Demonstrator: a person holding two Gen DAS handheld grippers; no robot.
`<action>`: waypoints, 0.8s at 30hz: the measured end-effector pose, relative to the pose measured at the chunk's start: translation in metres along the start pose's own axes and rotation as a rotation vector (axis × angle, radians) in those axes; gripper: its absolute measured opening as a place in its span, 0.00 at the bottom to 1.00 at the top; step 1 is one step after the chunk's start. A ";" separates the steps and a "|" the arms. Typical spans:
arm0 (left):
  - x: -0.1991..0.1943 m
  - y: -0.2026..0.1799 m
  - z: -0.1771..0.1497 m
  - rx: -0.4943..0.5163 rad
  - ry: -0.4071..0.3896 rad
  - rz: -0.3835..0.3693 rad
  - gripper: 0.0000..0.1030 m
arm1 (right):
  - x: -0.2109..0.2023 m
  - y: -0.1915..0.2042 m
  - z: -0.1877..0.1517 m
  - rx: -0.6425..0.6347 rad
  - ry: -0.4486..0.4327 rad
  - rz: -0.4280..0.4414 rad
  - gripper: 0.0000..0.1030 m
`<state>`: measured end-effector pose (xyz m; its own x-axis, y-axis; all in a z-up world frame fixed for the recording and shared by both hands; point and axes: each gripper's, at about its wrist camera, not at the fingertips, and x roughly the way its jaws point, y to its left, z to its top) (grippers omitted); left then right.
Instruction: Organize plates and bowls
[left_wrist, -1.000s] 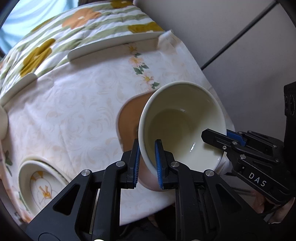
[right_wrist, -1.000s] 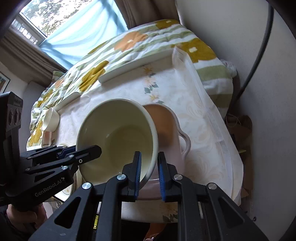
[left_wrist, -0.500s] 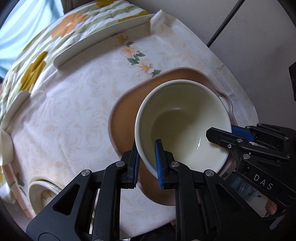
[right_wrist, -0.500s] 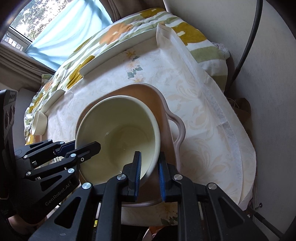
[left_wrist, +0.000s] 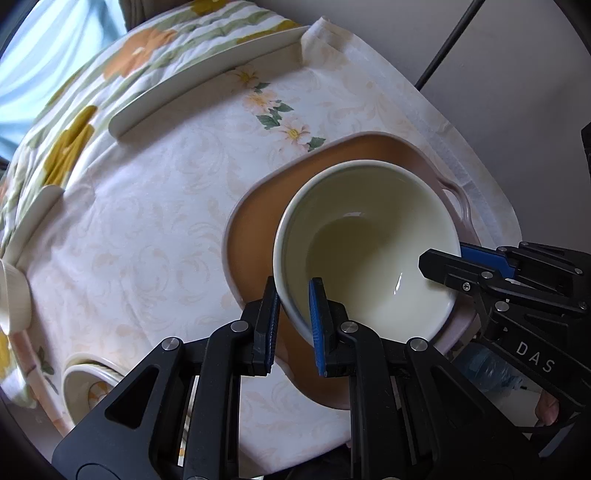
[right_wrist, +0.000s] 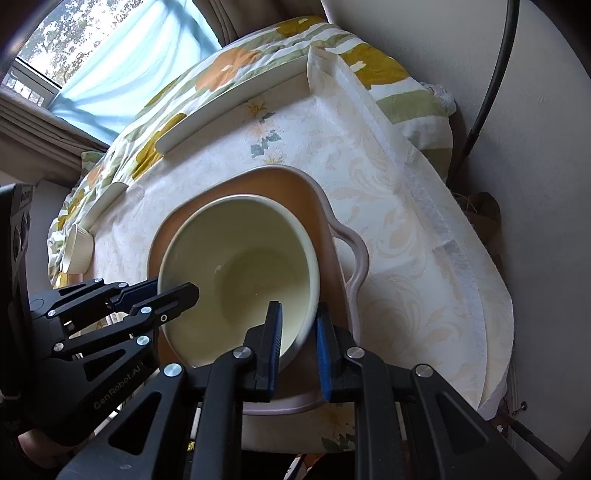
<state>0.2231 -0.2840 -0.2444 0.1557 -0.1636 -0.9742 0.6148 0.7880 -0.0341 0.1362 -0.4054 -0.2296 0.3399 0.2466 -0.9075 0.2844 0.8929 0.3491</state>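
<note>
Meanwhile, a small patterned bowl (left_wrist: 90, 384) and white plates (left_wrist: 207, 83) wait at left as the left gripper (left_wrist: 293, 325) and right gripper (right_wrist: 297, 347), each clamped on its rim, set a cream bowl (left_wrist: 369, 243) onto the handled pink plate (left_wrist: 255, 225).

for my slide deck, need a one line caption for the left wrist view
Both grippers, left and right, clamp the cream bowl's rim over a handled brown tray.

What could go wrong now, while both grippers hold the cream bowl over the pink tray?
1. The round cream ceramic bowl is tilted, held only at its rim by the left gripper and right gripper; it may slip.
2. It could knock hard on the pink handled tray.
3. That tray lies near the table's edge and may shift.
</note>
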 end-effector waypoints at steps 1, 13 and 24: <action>-0.002 0.001 0.000 -0.001 -0.003 0.002 0.13 | -0.001 0.000 0.000 0.003 -0.003 0.004 0.16; -0.038 0.003 -0.004 -0.029 -0.080 0.024 0.13 | -0.031 0.005 -0.001 -0.039 -0.074 0.008 0.16; -0.131 0.030 -0.028 -0.230 -0.441 0.163 0.98 | -0.071 0.039 -0.020 -0.306 -0.157 0.012 0.59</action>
<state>0.1992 -0.2219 -0.1242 0.5766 -0.2228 -0.7861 0.3772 0.9260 0.0141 0.1049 -0.3800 -0.1562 0.4822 0.2176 -0.8486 0.0059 0.9678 0.2515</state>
